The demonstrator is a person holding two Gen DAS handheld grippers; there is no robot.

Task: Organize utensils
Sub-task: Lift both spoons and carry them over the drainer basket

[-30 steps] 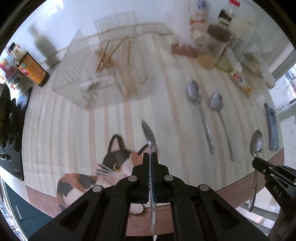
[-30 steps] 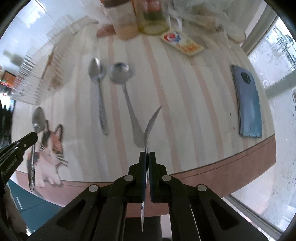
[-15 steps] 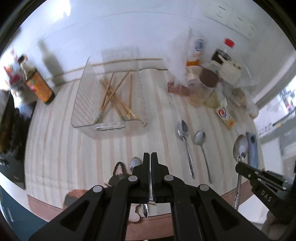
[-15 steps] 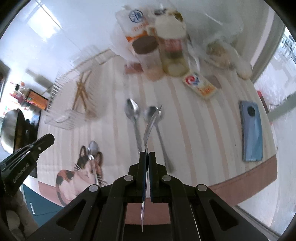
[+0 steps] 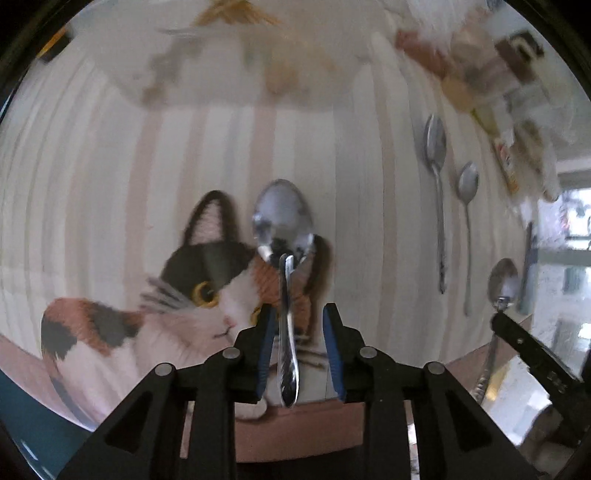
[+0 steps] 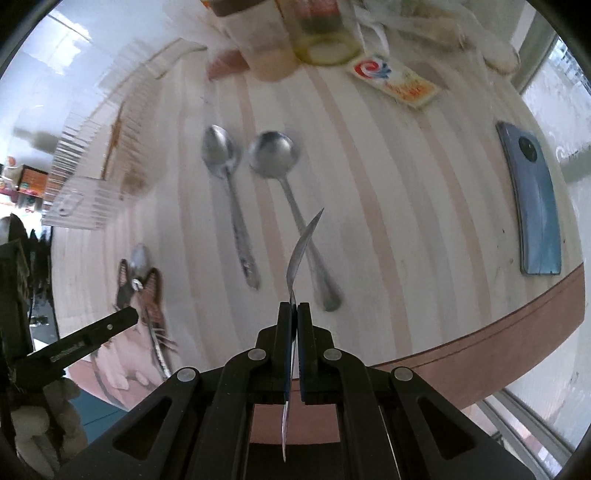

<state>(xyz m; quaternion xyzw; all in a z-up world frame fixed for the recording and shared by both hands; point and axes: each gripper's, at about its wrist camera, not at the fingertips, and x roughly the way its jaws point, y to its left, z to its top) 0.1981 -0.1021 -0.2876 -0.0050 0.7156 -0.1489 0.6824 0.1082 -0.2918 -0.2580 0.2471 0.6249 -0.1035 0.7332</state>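
My left gripper (image 5: 297, 314) is open, its blue pads on either side of a metal spoon (image 5: 284, 229) that lies on the cat picture of the striped cloth; the handle sits between the jaws without touching them. My right gripper (image 6: 293, 308) is shut on a second spoon (image 6: 304, 240), seen edge-on and held above the table; it also shows in the left wrist view (image 5: 502, 280). Two more spoons (image 6: 225, 173) (image 6: 284, 177) lie side by side on the cloth ahead of the right gripper. The left gripper (image 6: 122, 319) and its spoon (image 6: 140, 258) show at the left of the right wrist view.
A clear plastic tray (image 6: 88, 162) with wooden chopsticks (image 5: 236, 14) stands at the back left. Jars and bags (image 6: 280, 40) crowd the back. A sachet (image 6: 402, 81) and a blue phone (image 6: 535, 199) lie at the right. The table's brown edge (image 6: 480, 350) runs close in front.
My left gripper has come down to the cloth and opened, letting its spoon rest on the cat picture. My right gripper has dropped closer to the table, still holding its spoon.
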